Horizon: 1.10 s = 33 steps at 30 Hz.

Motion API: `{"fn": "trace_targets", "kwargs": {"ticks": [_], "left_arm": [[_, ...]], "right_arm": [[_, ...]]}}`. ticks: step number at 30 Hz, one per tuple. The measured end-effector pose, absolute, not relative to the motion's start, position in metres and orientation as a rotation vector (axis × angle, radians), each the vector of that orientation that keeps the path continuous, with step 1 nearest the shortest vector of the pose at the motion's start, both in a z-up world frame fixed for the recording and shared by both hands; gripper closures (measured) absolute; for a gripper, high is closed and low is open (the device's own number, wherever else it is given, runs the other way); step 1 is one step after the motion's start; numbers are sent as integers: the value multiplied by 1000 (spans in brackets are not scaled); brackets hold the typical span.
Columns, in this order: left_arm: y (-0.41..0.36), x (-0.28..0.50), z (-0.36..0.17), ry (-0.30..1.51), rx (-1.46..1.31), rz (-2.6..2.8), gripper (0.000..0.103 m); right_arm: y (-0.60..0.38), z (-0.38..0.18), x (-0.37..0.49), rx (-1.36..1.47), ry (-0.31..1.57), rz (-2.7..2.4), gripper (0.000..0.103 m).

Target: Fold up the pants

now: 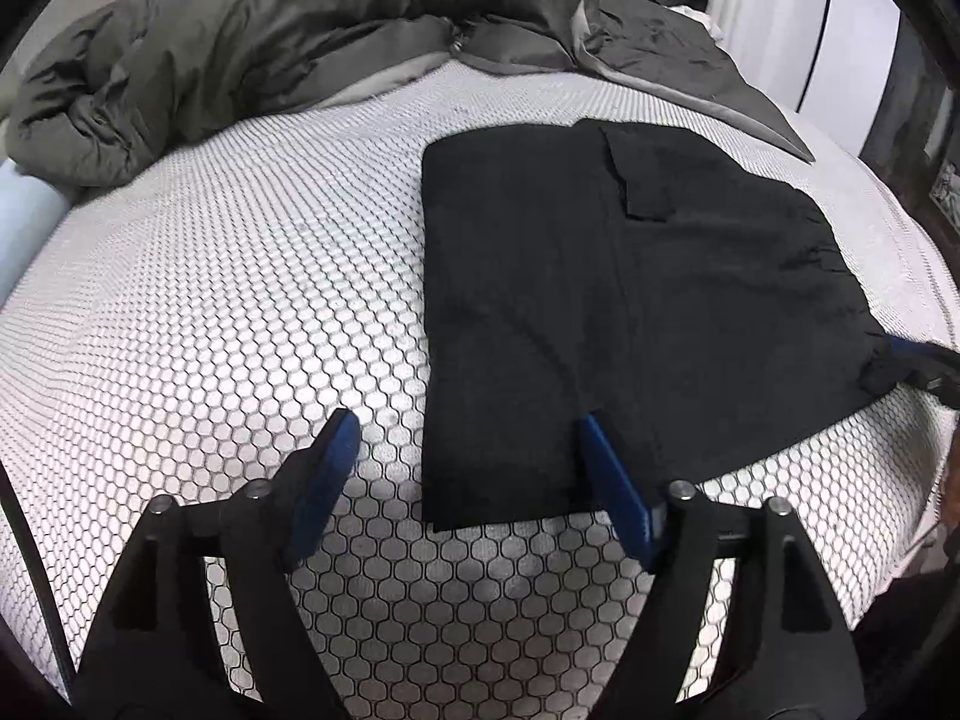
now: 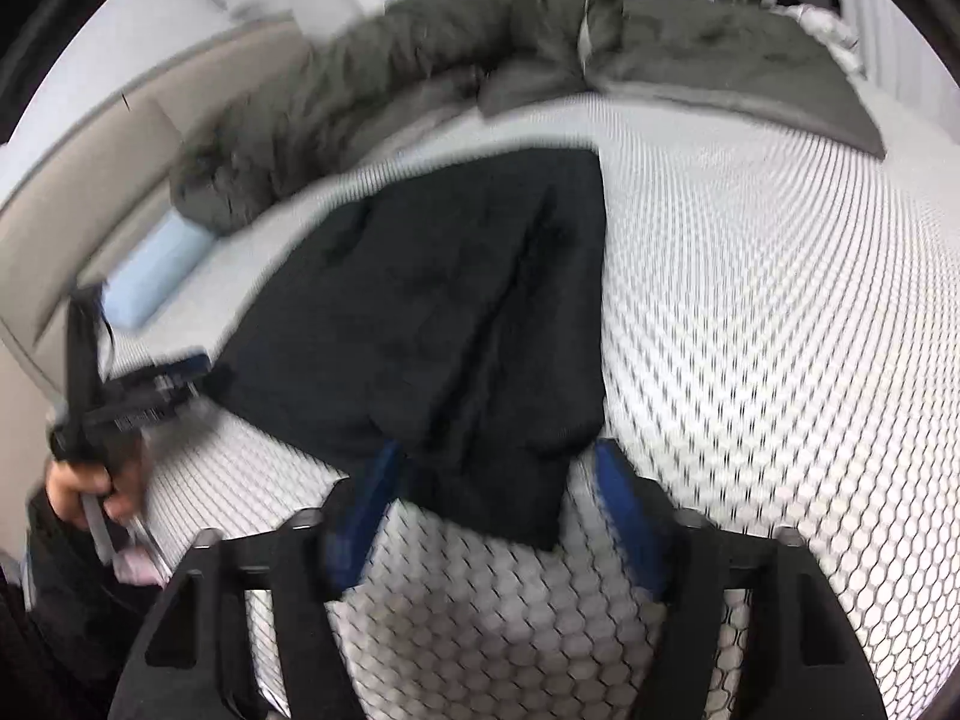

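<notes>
In the left wrist view, the white bed cover with the honeycomb pattern lies free at left and centre, under the crumpled olive-green quilt at upper left. The folded black pants lie flat at centre right, edges straight. The left gripper stands wide open over their lower left corner, holding nothing. The right gripper, blurred, also stands wide around their near edge, not pressing.

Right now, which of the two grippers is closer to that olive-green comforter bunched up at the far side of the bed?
Neither clearly: both are far from the olive-green comforter. The left gripper and the right gripper each straddle a near corner of the folded black pants.
</notes>
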<state>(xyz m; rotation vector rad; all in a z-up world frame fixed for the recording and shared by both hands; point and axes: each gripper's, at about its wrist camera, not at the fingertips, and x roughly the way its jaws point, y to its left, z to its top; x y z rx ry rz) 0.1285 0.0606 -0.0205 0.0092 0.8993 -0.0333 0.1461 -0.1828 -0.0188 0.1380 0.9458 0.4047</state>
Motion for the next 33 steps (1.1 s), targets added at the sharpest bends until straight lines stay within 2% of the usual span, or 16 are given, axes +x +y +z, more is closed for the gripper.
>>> {"fn": "trace_targets", "kwargs": {"ticks": [2,6,9,11,12,13,21,33], "left_arm": [[57,128,-22,884,32,-26,24],[56,125,-25,875,48,-22,22],[55,114,-16,843,65,-7,21],[51,95,-6,777,81,-4,12],[48,88,-1,754,81,-8,3],[45,76,5,715,74,-19,1],[30,30,25,546,28,-67,1],[26,33,18,515,21,-54,1]], "right_arm": [[-179,-18,148,145,917,392,12],[-168,-46,163,66,1048,308,12],[-165,-37,147,4,975,292,12],[-166,-25,136,-1,912,305,8],[-166,-16,130,2,869,305,3],[-170,-6,120,18,800,303,1],[-186,27,61,108,536,367,0],[-163,33,65,56,479,359,0]]}}
